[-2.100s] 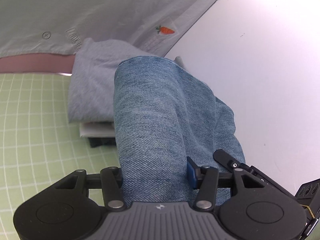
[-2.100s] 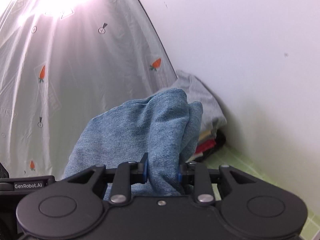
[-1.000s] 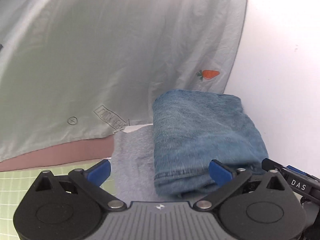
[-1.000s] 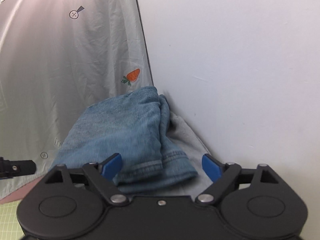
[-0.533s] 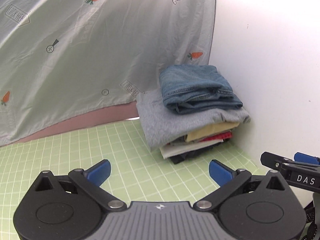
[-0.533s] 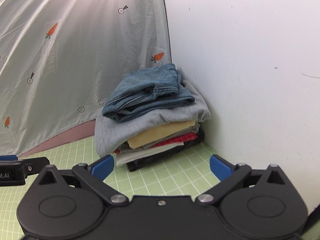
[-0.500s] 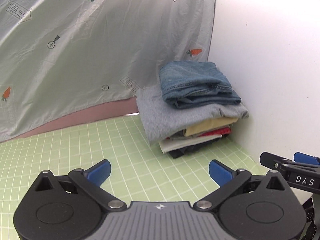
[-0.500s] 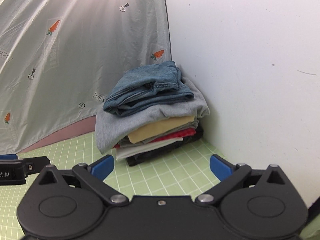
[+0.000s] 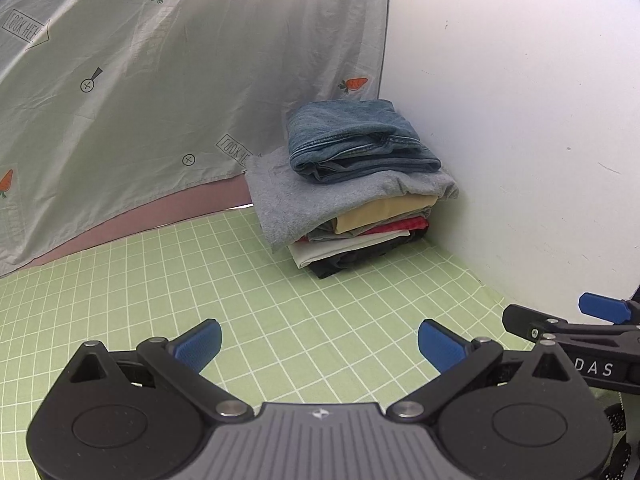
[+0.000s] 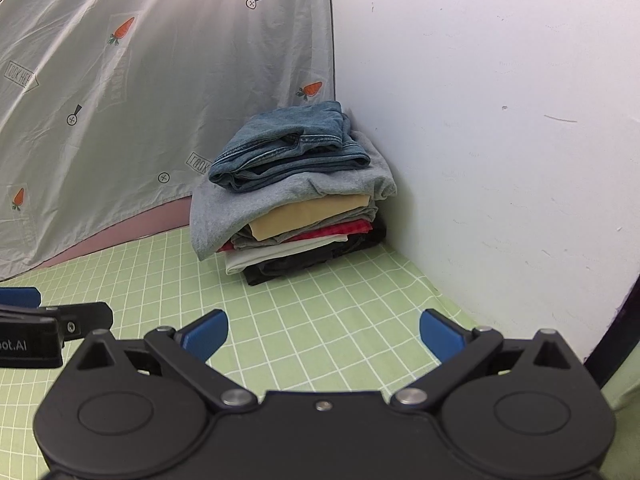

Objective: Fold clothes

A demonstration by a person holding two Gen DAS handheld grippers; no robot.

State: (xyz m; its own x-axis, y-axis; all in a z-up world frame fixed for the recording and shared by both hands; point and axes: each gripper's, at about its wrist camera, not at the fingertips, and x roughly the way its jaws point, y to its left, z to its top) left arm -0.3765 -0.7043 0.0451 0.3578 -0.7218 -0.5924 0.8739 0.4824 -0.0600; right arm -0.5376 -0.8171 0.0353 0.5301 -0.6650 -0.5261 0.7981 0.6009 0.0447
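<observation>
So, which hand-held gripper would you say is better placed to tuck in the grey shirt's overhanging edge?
Probably the left hand-held gripper: it is open, and the grey shirt droops at its left end, away from the wall.

My hand-held gripper (image 10: 323, 332): spread wide, empty, above the surface (image 10: 328, 320).
Jeans (image 10: 288, 146): folded, topping the stack (image 10: 296, 216) in the corner.
My other hand-held gripper (image 10: 44, 316): at left edge.

Ahead of your fingers (image 9: 198, 343), rough blue denim jeans (image 9: 356, 140) top soft grey cloth (image 9: 320, 196). The green checked sheet (image 9: 280, 300) looks smooth and matt.
</observation>
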